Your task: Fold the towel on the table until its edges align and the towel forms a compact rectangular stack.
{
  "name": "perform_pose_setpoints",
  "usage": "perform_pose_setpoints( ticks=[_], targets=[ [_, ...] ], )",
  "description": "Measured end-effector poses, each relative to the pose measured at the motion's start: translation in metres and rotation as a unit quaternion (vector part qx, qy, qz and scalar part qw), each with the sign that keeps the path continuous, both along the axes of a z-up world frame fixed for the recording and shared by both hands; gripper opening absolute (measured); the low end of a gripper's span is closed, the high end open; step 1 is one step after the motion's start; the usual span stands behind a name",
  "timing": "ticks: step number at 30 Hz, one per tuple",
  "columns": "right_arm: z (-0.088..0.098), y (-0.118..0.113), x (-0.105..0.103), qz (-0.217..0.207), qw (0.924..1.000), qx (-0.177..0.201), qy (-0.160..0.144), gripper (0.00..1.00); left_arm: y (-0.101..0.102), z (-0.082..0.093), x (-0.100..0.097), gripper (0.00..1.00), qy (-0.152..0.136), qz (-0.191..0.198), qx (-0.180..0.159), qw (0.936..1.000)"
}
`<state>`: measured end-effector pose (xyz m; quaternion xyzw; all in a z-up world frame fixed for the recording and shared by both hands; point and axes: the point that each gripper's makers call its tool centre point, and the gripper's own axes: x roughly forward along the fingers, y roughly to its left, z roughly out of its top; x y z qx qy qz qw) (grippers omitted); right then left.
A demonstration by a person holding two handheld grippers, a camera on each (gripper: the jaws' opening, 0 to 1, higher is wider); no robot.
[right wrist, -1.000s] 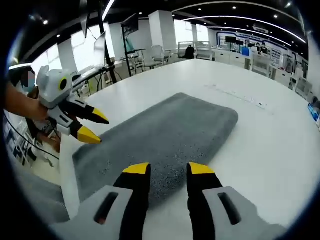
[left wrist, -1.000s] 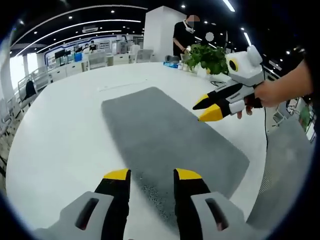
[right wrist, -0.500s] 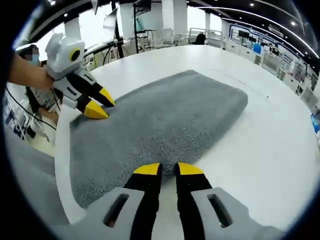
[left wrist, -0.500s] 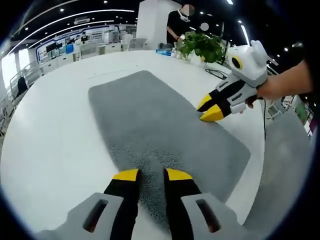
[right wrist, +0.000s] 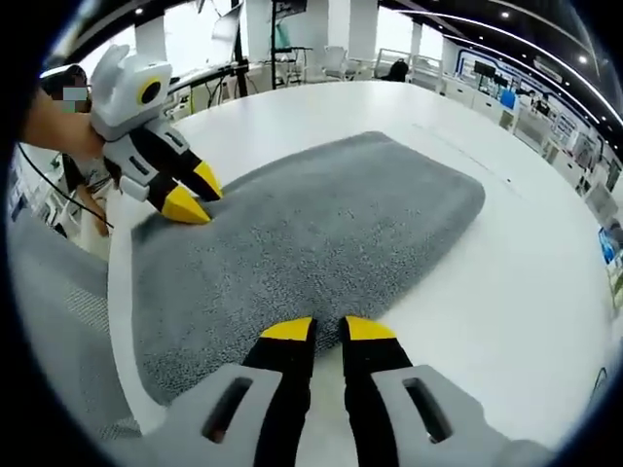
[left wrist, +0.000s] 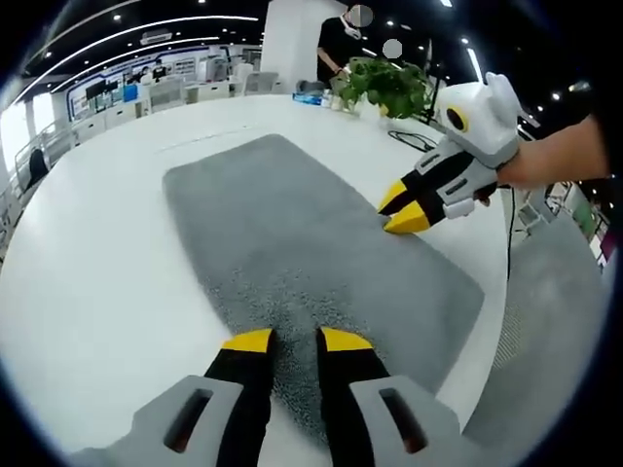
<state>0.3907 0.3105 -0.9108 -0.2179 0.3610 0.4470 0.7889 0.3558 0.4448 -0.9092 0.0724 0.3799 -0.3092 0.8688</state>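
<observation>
Towel (left wrist: 302, 243), grey, lies flat on my white table (left wrist: 88, 263). My left gripper (left wrist: 295, 340) has its 2 jaws narrowed to a slim gap at one long edge of the towel, tips on the pile. My right gripper (right wrist: 314, 329) sits likewise at the opposite edge; whether either pinches fabric, I cannot tell.

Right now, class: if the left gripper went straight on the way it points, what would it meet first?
The towel: the left gripper angles down at its near edge, tips apparently already at the fabric, though depth is unclear.
</observation>
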Motion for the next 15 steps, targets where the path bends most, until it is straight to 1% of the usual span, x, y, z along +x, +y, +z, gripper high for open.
perform_pose_setpoints(
  ticks=[2, 7, 10, 15],
  targets=[
    [0.0, -0.005, -0.001, -0.001, 1.0, -0.002, 0.0, 0.1, -0.009, 0.0, -0.001, 0.17, 0.001, -0.001, 0.001, 1.0],
    [0.0, -0.031, -0.004, -0.01, 0.9999, -0.006, 0.001, 0.09, -0.033, 0.0, -0.006, 0.17, 0.002, -0.005, -0.004, 1.0],
    [0.0, -0.047, -0.003, -0.037, 0.9992, 0.004, 0.013, 0.09, -0.046, -0.001, -0.007, 0.17, 0.0, -0.006, -0.005, 1.0],
    [-0.001, -0.066, -0.002, -0.037, 0.9992, -0.008, 0.01, 0.09, -0.069, -0.001, -0.008, 0.17, -0.002, -0.015, -0.003, 0.9999]
  ],
)
